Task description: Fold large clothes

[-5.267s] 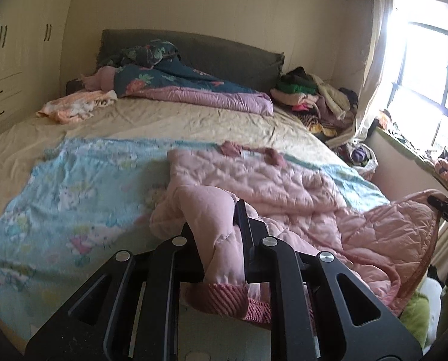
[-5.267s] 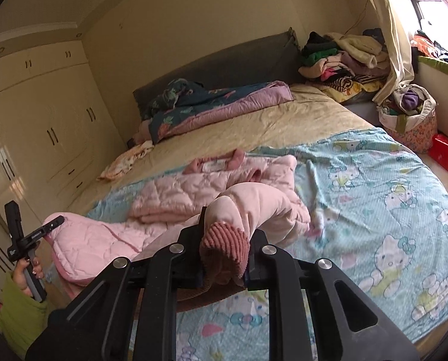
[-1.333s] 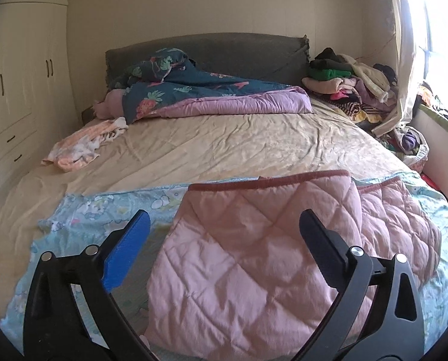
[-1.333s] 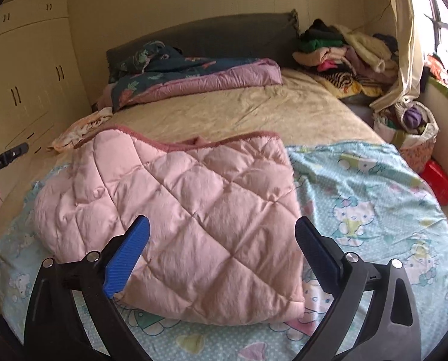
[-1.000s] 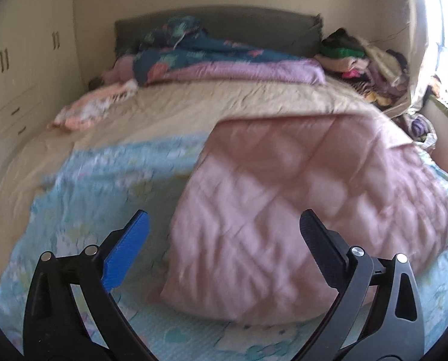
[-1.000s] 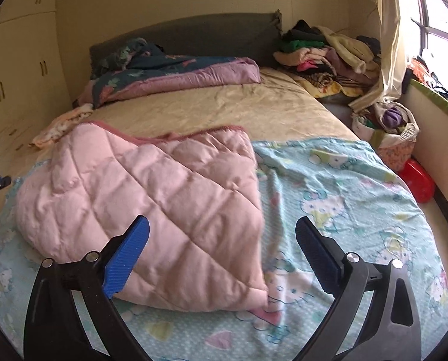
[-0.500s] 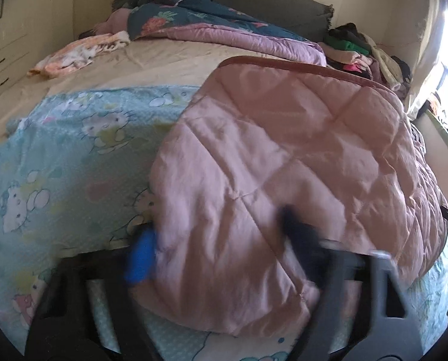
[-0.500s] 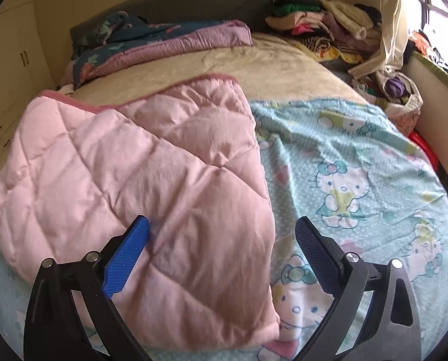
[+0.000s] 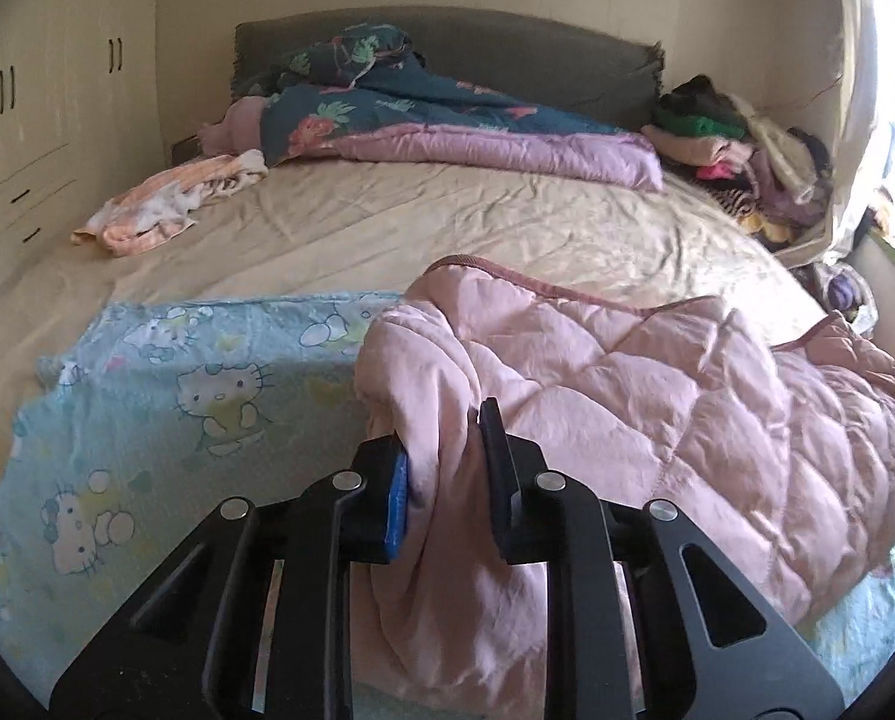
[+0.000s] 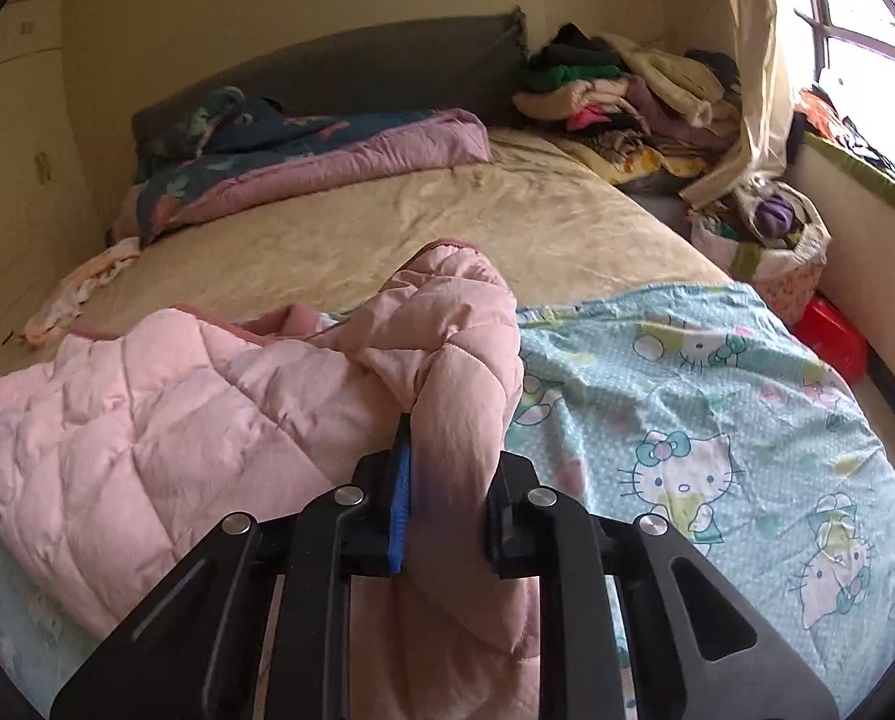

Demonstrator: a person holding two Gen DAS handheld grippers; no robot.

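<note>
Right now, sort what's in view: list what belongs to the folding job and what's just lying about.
Part of the job:
- pink quilted jacket
- left gripper, shut on the jacket's near edge
- right gripper, shut on the jacket too
- Hello Kitty blanket under the jacket

Just lying about:
- floral duvet
- clothes pile
- peach garment
- red container

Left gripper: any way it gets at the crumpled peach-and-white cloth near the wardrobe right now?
Probably not as things stand. The left gripper is shut on the pink quilted jacket, and the crumpled peach-and-white cloth lies far up the bed. The path over the beige sheet looks free once it lets go.
</note>
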